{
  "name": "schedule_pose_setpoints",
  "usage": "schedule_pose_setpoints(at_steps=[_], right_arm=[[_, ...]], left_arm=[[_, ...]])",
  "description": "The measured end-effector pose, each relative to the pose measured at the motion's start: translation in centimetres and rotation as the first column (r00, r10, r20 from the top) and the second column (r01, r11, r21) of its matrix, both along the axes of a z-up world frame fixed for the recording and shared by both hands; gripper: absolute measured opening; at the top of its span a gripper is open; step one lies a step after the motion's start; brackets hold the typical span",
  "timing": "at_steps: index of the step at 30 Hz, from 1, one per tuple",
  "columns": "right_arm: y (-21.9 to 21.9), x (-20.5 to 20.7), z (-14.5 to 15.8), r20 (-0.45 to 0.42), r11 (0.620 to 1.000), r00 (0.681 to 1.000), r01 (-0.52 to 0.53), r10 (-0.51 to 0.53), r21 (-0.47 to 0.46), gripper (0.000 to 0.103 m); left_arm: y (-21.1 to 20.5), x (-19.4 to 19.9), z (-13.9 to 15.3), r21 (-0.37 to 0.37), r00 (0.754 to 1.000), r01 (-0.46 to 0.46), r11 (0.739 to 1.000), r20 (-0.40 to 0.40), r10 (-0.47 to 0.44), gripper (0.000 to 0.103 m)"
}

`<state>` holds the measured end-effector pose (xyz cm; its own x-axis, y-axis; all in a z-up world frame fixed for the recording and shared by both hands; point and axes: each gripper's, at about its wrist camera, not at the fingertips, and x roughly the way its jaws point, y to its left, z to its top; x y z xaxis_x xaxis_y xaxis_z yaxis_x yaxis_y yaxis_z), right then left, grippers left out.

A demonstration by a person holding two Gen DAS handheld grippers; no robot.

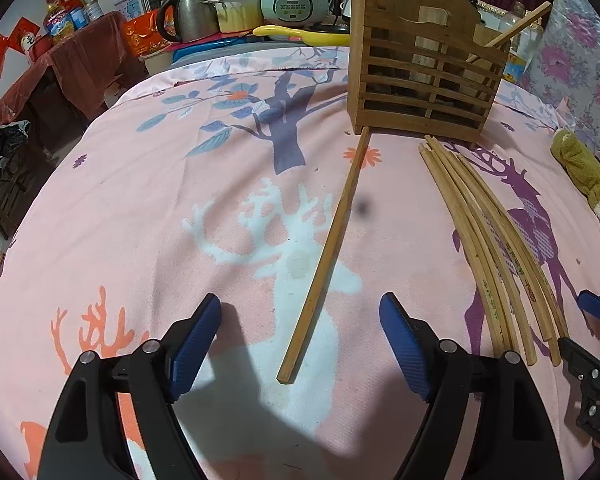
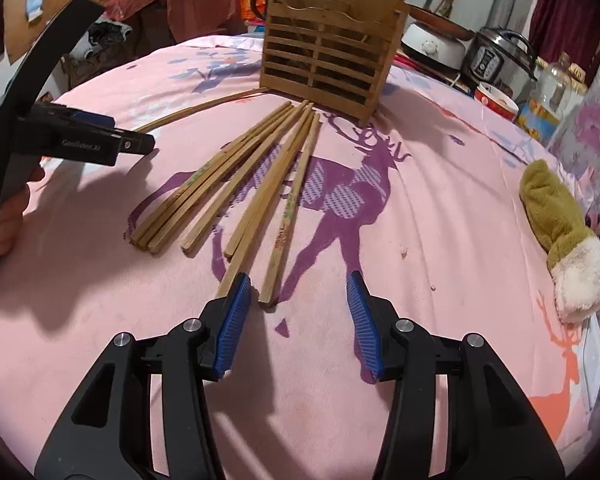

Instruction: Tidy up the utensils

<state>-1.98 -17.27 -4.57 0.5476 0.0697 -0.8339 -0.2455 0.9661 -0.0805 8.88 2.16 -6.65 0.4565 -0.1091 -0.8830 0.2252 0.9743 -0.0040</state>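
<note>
While the left tool is hovering with its blue-padded jaws spread wide and nothing between them, a single long wooden chopstick is lying on the pink deer-print cloth just ahead of it, its near end falling between the two pads but clear of both. That chopstick is running away toward the slatted wooden utensil holder, and its far tip is reaching the holder's base. The holder is standing upright on the cloth-covered surface, and a couple of sticks are already poking out of its top.

To the right, a fanned bundle of wooden chopsticks is lying flat on the cloth in front of the holder, thin ends pointing toward it. The right tool is hanging over the near ends of this bundle with its jaws released and partly apart; its left pad is sitting right beside one chopstick's end, and another end is lying just inside the gap, yet nothing is being pinched. A person's hand is gripping the left tool's black handle at the edge of the right wrist view. A brown and white plush mitten is resting well off to the right.
</note>
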Motion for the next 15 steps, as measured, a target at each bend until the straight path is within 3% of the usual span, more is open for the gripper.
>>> schedule_pose_setpoints(at_steps=[2, 6, 9, 15], right_arm=[[0.2, 0.0, 0.0, 0.003, 1.000, 1.000, -0.006, 0.006, 0.003, 0.040], [0.5, 0.0, -0.1, -0.004, 1.000, 1.000, -0.014, 0.014, 0.020, 0.009], [0.1, 0.3, -0.2, -0.020, 0.999, 1.000, -0.005, 0.006, 0.052, 0.009], [-1.3, 0.8, -0.3, -0.067, 0.986, 0.997, 0.045, -0.035, 0.159, 0.010]], left_arm=[[0.0, 0.0, 0.0, -0.001, 1.000, 0.000, 1.000, 0.000, 0.000, 0.080], [-0.1, -0.1, 0.1, -0.015, 1.000, 0.012, 1.000, -0.003, -0.012, 0.078], [-0.3, -0.6, 0.2, -0.021, 0.999, 0.036, 0.999, 0.003, -0.036, 0.063], [-0.3, -2.1, 0.4, -0.022, 0.996, 0.087, 0.996, 0.018, -0.086, 0.050]])
